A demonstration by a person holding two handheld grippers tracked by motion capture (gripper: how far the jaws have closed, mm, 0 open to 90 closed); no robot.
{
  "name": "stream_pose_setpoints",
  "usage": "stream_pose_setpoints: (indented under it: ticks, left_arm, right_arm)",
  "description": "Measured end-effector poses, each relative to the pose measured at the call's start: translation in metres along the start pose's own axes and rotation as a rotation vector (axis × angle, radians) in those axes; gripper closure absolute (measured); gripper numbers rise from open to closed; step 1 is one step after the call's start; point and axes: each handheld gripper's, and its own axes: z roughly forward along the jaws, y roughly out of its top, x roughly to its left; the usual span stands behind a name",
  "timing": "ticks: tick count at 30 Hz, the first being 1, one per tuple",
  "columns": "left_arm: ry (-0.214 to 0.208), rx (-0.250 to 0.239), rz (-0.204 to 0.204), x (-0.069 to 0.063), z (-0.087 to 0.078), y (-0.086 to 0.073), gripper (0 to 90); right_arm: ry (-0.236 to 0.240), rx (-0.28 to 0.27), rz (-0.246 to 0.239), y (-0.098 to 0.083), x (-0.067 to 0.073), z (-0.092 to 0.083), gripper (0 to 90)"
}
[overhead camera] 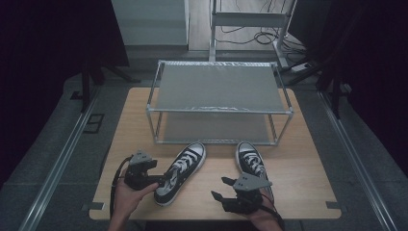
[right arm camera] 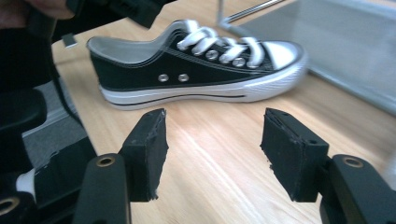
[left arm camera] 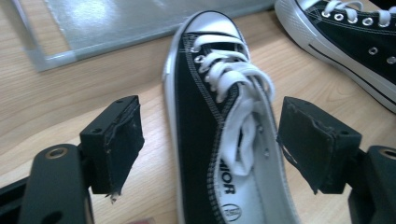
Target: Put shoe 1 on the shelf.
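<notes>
Wooden surface (overhead camera: 308,187), dark room around it; landmark: two-tier metal rack (overhead camera: 219,101) at the far middle.

- Left shoe (overhead camera: 180,172): black canvas sneaker, white laces, lying just in front of the rack, toe angled toward it, heel toward the person.
- Right shoe (overhead camera: 252,166): the matching sneaker, in front of the rack's right end, toe toward the rack, apart from its mate.
- Left claw (overhead camera: 159,183): at the left shoe's heel. Jaws partly open and straddling the shoe's opening; the pads (left arm camera: 116,144) stand clear of the canvas, so nothing is gripped.
- Right claw (overhead camera: 219,188): between the two shoes on the near side, jaws wide apart and empty, bare wood between them.

Handling note, as a judgement: both shoes appear to be bound for the rack. For a sound lift, close on the firm heel collar rather than the loose laces, seat the pads deep, and keep the sole level while carrying it to a tier.
</notes>
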Motion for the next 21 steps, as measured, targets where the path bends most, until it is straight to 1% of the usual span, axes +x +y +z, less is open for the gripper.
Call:
stream_pose_setpoints:
  ticks: [1, 2, 3, 4, 5, 7, 9, 10, 11, 14, 16, 17, 18, 21]
  left_arm:
    - [0.0, 0.0, 0.0, 0.0, 0.0, 0.0, 20.5]
    - [0.002, 0.01, 0.001, -0.002, 0.002, 0.002, 20.5]
    - [0.004, 0.025, 0.012, -0.006, 0.006, 0.005, 19.0]
    - [0.004, 0.025, 0.012, -0.006, 0.006, 0.005, 17.9]
    - [0.005, 0.041, 0.02, -0.012, 0.011, 0.009, 15.4]
    - [0.006, 0.072, 0.042, -0.017, 0.017, 0.014, 14.7]
    - [0.02, 0.102, 0.058, -0.02, 0.023, 0.02, 14.2]
    - [0.02, 0.102, 0.058, -0.02, 0.023, 0.02, 13.8]
    - [0.038, 0.145, 0.074, -0.022, 0.03, 0.024, 13.5]
    - [0.055, 0.204, 0.086, -0.024, 0.041, 0.027, 13.2]
    - [0.065, 0.234, 0.089, -0.025, 0.047, 0.028, 12.4]
    - [0.065, 0.234, 0.089, -0.025, 0.047, 0.028, 12.2]
    - [0.075, 0.259, 0.085, -0.026, 0.052, 0.027, 11.9]
    - [0.092, 0.304, 0.082, -0.026, 0.061, 0.027, 11.4]
  right_arm:
    - [-0.006, -0.008, 0.01, 0.0, -0.003, -0.004, 40.1]
    - [-0.006, -0.008, 0.01, 0.0, -0.003, -0.004, 40.1]
    - [-0.019, -0.016, 0.025, -0.002, -0.008, -0.012, 40.0]
    - [-0.019, -0.016, 0.025, -0.002, -0.008, -0.012, 40.0]
    - [-0.041, -0.023, 0.031, -0.005, -0.013, -0.021, 39.9]
    - [-0.056, -0.03, 0.039, -0.008, -0.016, -0.028, 40.1]
    - [-0.075, -0.038, 0.051, -0.01, -0.021, -0.034, 40.2]
    - [-0.083, -0.042, 0.059, -0.011, -0.024, -0.037, 40.2]
    - [-0.092, -0.048, 0.069, -0.012, -0.027, -0.039, 40.3]
    - [-0.114, -0.063, 0.088, -0.012, -0.034, -0.045, 40.2]
    - [-0.13, -0.067, 0.1, -0.013, -0.037, -0.047, 40.3]
    - [-0.13, -0.067, 0.1, -0.013, -0.037, -0.047, 40.3]
    - [-0.143, -0.063, 0.115, -0.015, -0.041, -0.048, 40.3]
    - [-0.153, -0.061, 0.123, -0.016, -0.044, -0.048, 40.3]
